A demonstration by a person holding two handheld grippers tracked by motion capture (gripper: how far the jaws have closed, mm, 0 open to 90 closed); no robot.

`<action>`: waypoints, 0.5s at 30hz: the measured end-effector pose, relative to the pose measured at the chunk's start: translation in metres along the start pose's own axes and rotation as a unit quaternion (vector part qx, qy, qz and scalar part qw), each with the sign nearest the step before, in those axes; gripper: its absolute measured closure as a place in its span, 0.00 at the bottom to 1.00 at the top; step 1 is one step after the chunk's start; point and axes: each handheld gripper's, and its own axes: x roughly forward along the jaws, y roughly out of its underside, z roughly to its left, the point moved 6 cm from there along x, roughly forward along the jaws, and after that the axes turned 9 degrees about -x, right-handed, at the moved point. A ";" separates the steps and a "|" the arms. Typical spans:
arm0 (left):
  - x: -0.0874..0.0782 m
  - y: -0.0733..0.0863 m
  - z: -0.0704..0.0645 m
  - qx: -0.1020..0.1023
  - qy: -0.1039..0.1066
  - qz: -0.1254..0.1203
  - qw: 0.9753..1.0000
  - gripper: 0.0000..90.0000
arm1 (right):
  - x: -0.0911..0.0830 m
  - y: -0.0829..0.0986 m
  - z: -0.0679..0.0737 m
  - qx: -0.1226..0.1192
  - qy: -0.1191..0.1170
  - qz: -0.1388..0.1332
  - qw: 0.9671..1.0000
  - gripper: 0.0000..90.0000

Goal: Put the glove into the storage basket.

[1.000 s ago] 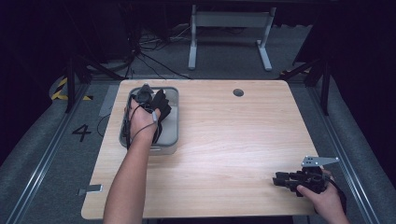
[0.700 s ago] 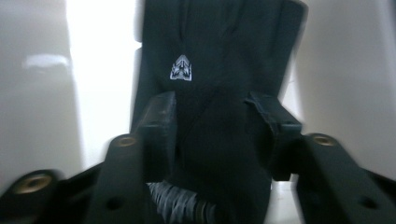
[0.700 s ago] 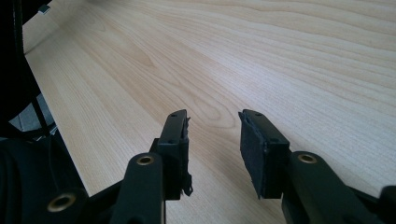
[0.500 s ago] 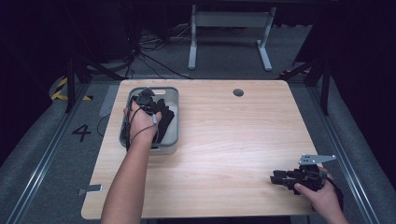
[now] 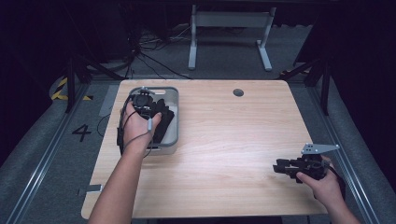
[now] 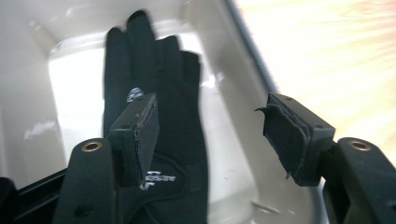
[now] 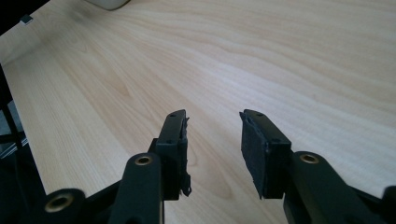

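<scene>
Two tongs in play, one per hand, well apart across the wooden surface [image 5: 224, 140]. Left tongs [image 5: 148, 106] sit inside the grey bin [image 5: 173, 119] at the surface's far left part, jaws spread wide with nothing clamped between them; in the left gripper view [image 6: 210, 135] the gap is plain, one pad [image 6: 142, 135] hanging over a black glove [image 6: 159, 112], whether touching it or just above cannot be told. Glove lies flat on the bin's pale floor, fingers pointing away from the camera; the fingertips are blurred, the cuff is cut off by the bottom edge, and a small white logo near the wrist is too smeared to read. From the high view the glove [image 5: 164, 122] is a dark mass partly hidden under the left hand [image 5: 136, 126] and the tongs, its outline hard to separate from them. Right tongs [image 5: 286, 168] rest low near the surface's near right corner, held by the right hand [image 5: 322, 184]; jaws parted and empty, seen clearly in the right gripper view [image 7: 212, 144] over bare wood. A pale object [image 7: 106, 3] at that view's top edge is cut off.
</scene>
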 end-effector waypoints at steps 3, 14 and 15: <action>-0.013 0.007 -0.008 0.025 0.022 -0.008 0.999 0.42 | -0.004 -0.009 -0.006 -0.006 0.002 -0.001 1.000 0.69; -0.052 0.042 -0.039 0.084 0.096 -0.031 0.991 0.41 | -0.003 -0.022 -0.023 -0.010 0.008 -0.003 1.000 0.67; -0.054 0.046 -0.041 0.088 0.101 -0.032 0.990 0.41 | -0.002 -0.022 -0.023 -0.009 0.009 -0.003 1.000 0.67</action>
